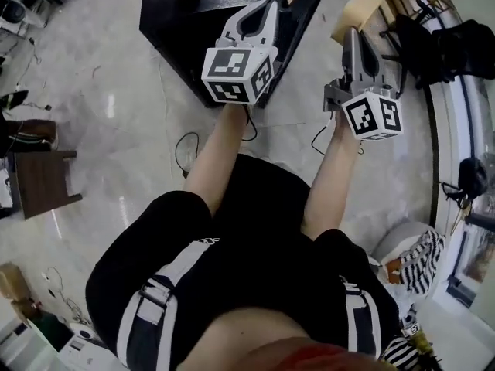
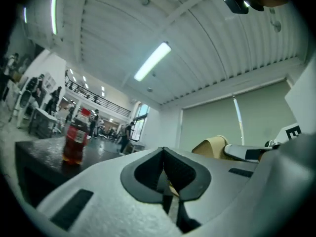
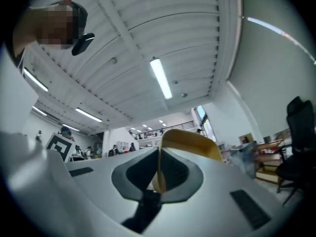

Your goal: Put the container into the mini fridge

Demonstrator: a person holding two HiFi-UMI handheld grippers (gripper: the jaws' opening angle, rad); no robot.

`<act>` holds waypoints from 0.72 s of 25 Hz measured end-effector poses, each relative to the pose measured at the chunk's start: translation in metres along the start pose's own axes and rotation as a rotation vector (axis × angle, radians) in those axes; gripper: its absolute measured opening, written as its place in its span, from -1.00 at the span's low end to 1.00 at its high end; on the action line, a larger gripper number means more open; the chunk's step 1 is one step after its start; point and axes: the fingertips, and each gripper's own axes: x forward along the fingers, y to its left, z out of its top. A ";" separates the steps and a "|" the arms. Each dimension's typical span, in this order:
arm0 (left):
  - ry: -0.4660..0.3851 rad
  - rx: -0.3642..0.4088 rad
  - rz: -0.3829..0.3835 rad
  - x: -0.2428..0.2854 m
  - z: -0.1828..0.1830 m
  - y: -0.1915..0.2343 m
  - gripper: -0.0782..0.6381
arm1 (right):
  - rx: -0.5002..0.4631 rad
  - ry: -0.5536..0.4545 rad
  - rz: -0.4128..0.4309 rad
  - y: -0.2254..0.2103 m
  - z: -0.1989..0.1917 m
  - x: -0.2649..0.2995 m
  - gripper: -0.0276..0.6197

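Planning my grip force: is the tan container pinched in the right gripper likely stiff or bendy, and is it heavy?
Probably bendy: the tan container has a thin wall, pinched edge-on by the right gripper. Likely light, since that rim pinch alone seems to carry it. It may swing or slip.

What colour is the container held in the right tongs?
Tan-yellow. The container shows best in the right gripper view.

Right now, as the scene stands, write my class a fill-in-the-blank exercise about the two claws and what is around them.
The right claw grips the ___ by its rim. The left claw is shut on ___. The bottle stands on a ___ cabinet.
Missing words: container; nothing; black.
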 end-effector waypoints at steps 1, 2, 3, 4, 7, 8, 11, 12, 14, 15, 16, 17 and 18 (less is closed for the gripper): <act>-0.005 0.003 0.052 -0.012 0.003 0.016 -0.76 | 0.003 0.008 0.059 0.017 -0.004 0.012 -0.86; -0.005 0.006 0.105 -0.026 0.003 0.033 -0.76 | 0.012 0.018 0.115 0.034 -0.010 0.022 -0.86; -0.002 0.003 0.161 -0.042 0.003 0.049 -0.76 | 0.028 0.033 0.167 0.052 -0.018 0.031 -0.86; 0.000 -0.005 0.219 -0.059 0.001 0.067 -0.76 | 0.050 0.053 0.217 0.071 -0.028 0.038 -0.86; -0.006 -0.043 0.394 -0.113 -0.002 0.115 -0.76 | 0.103 0.115 0.355 0.125 -0.056 0.049 -0.86; -0.006 -0.050 0.443 -0.130 -0.002 0.127 -0.76 | 0.105 0.136 0.395 0.141 -0.064 0.051 -0.86; 0.003 -0.052 0.529 -0.163 -0.006 0.146 -0.76 | 0.090 0.198 0.508 0.179 -0.087 0.053 -0.86; 0.011 -0.052 0.538 -0.169 -0.009 0.149 -0.76 | 0.063 0.224 0.565 0.192 -0.094 0.050 -0.86; 0.029 -0.050 0.544 -0.174 -0.014 0.152 -0.76 | -0.028 0.294 0.722 0.219 -0.110 0.038 -0.86; 0.040 -0.044 0.542 -0.175 -0.017 0.152 -0.76 | -0.077 0.338 0.801 0.231 -0.119 0.032 -0.86; 0.050 -0.039 0.539 -0.175 -0.019 0.153 -0.76 | -0.124 0.384 0.866 0.240 -0.129 0.026 -0.86; 0.060 -0.037 0.537 -0.174 -0.022 0.155 -0.76 | -0.168 0.425 0.914 0.246 -0.139 0.021 -0.86; 0.069 -0.037 0.538 -0.175 -0.026 0.158 -0.76 | -0.211 0.462 0.949 0.251 -0.149 0.017 -0.86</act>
